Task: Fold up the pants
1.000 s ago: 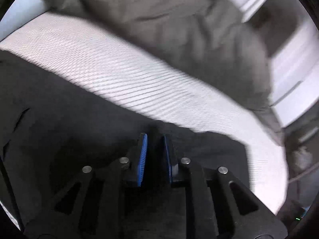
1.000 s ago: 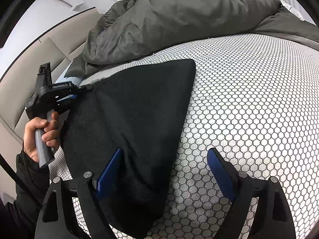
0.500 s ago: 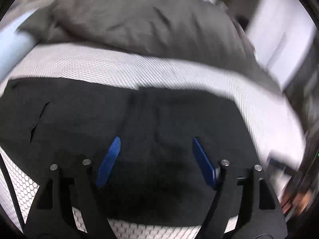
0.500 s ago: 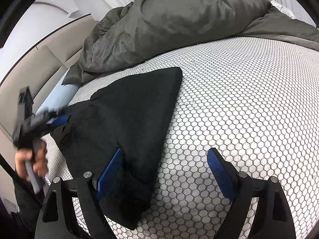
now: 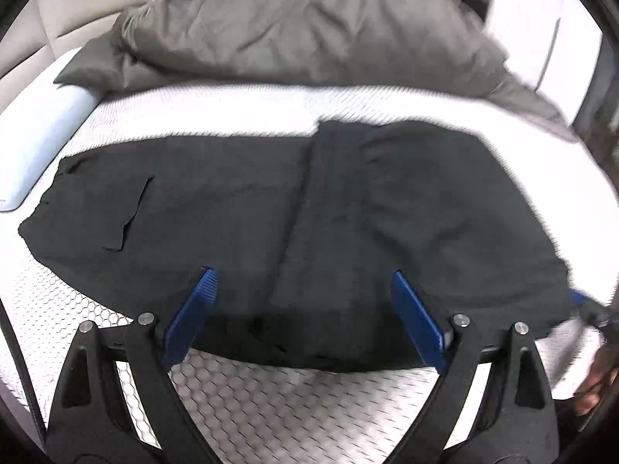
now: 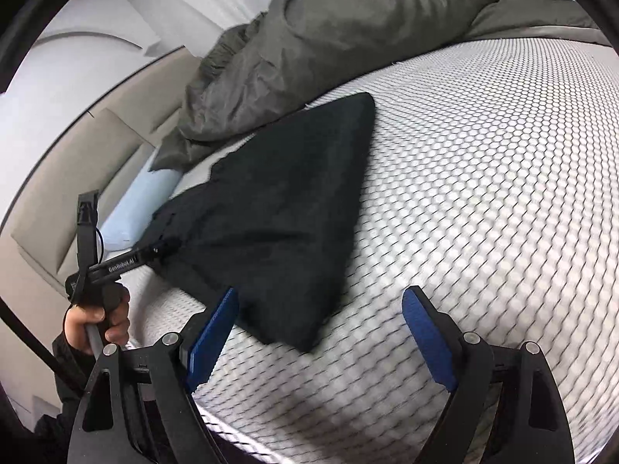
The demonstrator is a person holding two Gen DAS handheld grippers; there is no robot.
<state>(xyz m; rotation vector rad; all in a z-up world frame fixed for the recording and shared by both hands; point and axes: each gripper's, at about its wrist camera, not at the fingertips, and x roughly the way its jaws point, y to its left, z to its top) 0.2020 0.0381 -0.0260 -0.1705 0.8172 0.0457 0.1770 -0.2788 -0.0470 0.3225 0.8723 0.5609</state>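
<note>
Black pants (image 5: pixel 309 212) lay folded flat on the honeycomb-print bed (image 6: pixel 483 193), grey duvet (image 5: pixel 309 27) at 12 o'clock. Left gripper (image 5: pixel 305 321) and right gripper (image 6: pixel 321 332) both had jaws wide open, holding nothing.

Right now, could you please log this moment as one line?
black pants: folded, flat on mattress | left gripper: open | right gripper: open

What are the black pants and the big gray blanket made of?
The pants look like soft, matte, slightly fuzzy cloth, maybe fleece or cotton; they show no shine. The gray blanket looks like thin, smooth woven fabric with a faint sheen and many crisp wrinkles.
</note>
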